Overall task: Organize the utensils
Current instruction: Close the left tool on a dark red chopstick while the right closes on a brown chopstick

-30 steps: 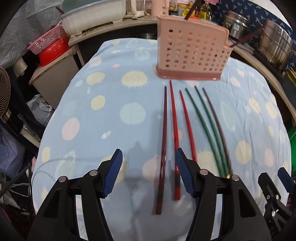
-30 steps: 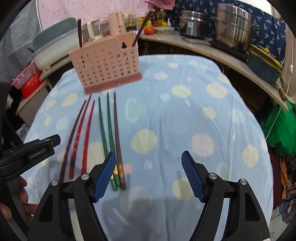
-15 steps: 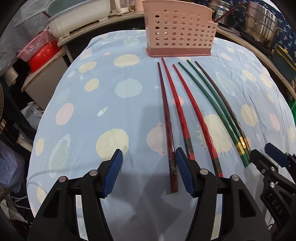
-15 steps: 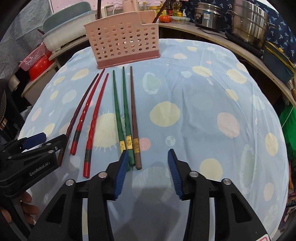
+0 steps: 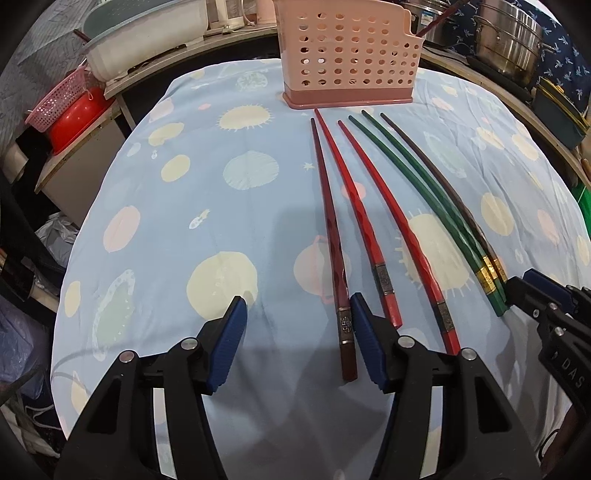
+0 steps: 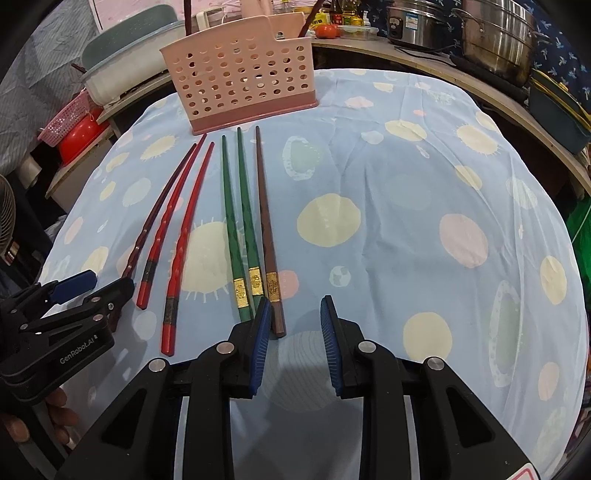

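Several chopsticks lie side by side on the blue spotted tablecloth (image 5: 166, 229), tips toward a pink perforated utensil basket (image 5: 347, 62). From the left: a dark maroon chopstick (image 5: 332, 240), two red chopsticks (image 5: 399, 229), two green chopsticks (image 6: 240, 229) and a brown chopstick (image 6: 267, 236). My left gripper (image 5: 297, 314) is open, low over the cloth, with the maroon chopstick's thick end just inside its right finger. My right gripper (image 6: 293, 314) is open, with the brown chopstick's end just inside its left finger. The basket (image 6: 240, 85) holds two dark sticks.
A counter behind the table carries steel pots (image 6: 498, 37), a pale basin (image 5: 144, 26) and bottles. A red bowl in a pink basket (image 5: 70, 110) sits at the left. A green cloth hangs off the right edge (image 6: 580, 236).
Both grippers have come down and forward toward the chopsticks' thick ends. The right gripper's jaws have narrowed from a wide gap. The left gripper's jaws keep about the same gap.
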